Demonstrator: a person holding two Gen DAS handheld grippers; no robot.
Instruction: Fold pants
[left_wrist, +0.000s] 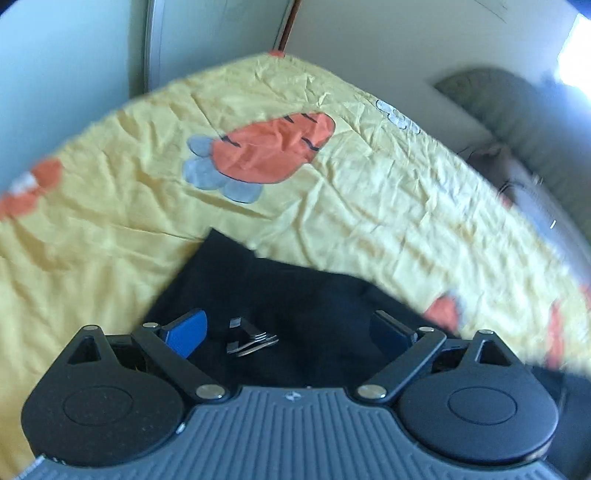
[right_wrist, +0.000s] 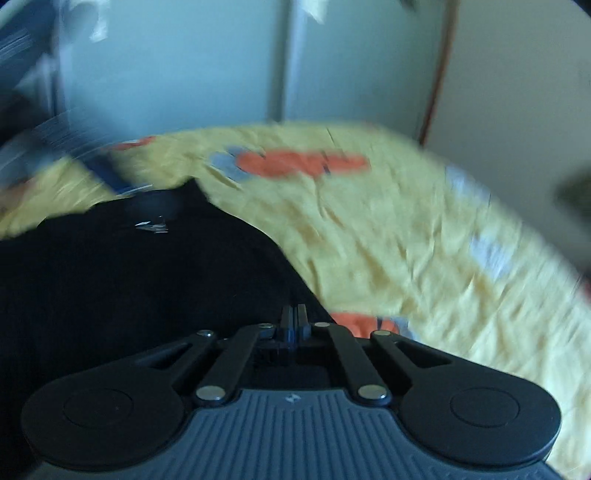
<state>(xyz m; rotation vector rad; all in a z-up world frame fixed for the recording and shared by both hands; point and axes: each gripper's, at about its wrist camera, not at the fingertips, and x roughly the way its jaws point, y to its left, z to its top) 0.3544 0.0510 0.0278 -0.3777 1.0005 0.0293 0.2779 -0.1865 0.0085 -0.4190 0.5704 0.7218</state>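
Note:
Black pants (left_wrist: 280, 295) lie on a yellow bed sheet (left_wrist: 129, 192) printed with orange and blue shapes. My left gripper (left_wrist: 291, 332) is open just above the pants, its blue pads spread wide on either side of a metal clasp (left_wrist: 251, 338) on the cloth. In the right wrist view the pants (right_wrist: 129, 288) fill the left and middle, with the same clasp (right_wrist: 153, 226) farther off. My right gripper (right_wrist: 294, 325) is shut at the right edge of the pants; whether cloth is pinched between its fingers is not visible.
A pale wall and a white door frame (left_wrist: 155, 44) stand behind the bed. A grey-green cushion (left_wrist: 517, 122) lies at the far right. The right wrist view is blurred, with a dark blurred object (right_wrist: 44, 147) at the upper left.

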